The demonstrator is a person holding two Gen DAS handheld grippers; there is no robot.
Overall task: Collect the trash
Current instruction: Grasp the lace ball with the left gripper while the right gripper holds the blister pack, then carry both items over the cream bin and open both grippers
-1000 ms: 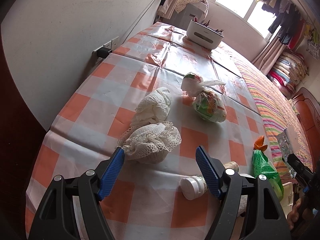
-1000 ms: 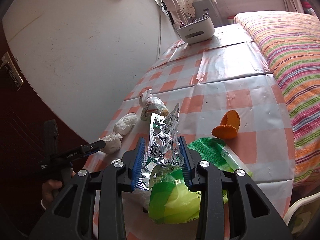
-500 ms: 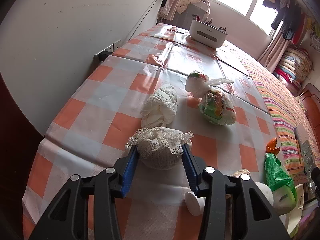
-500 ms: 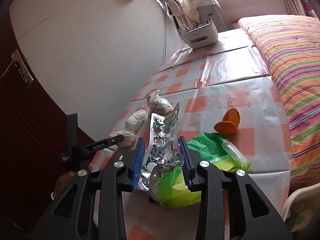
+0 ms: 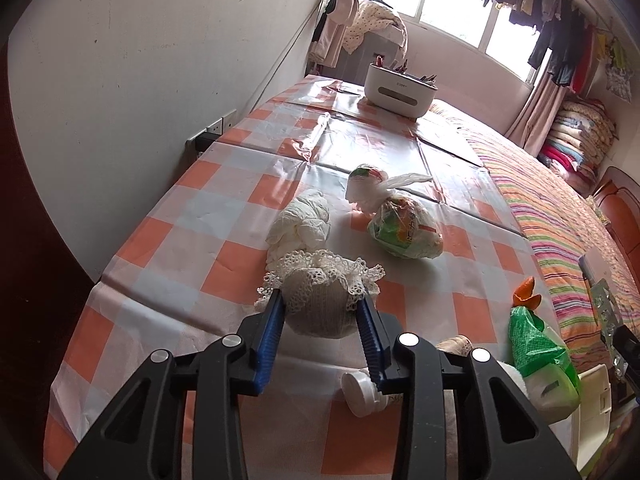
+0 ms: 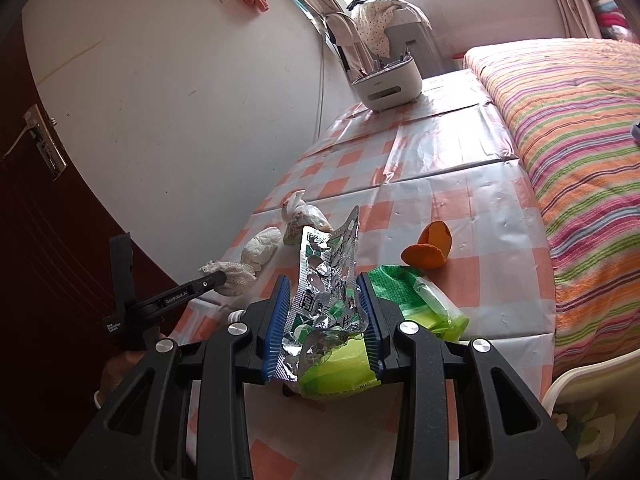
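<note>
Your left gripper point(image 5: 320, 314) has just been closing, and its blue pads point(image 5: 270, 334) now press both sides of the lace-trimmed bundle point(image 5: 320, 296), low centre of the left wrist view, on the checked tablecloth point(image 5: 168, 216). Just behind it lies a crumpled white tissue wad point(image 5: 300, 222); to the right of that, a knotted plastic bag point(image 5: 404, 220). A small white bottle point(image 5: 360, 394) lies beneath the right finger.

Your right gripper point(image 6: 324, 320) is clenched on a torn foil blister sheet point(image 6: 328, 280) and a green wrapper point(image 6: 340, 372), low centre of its view. A green packet point(image 6: 416, 300) sits just right, orange peel point(image 6: 428, 250) beyond it.
</note>
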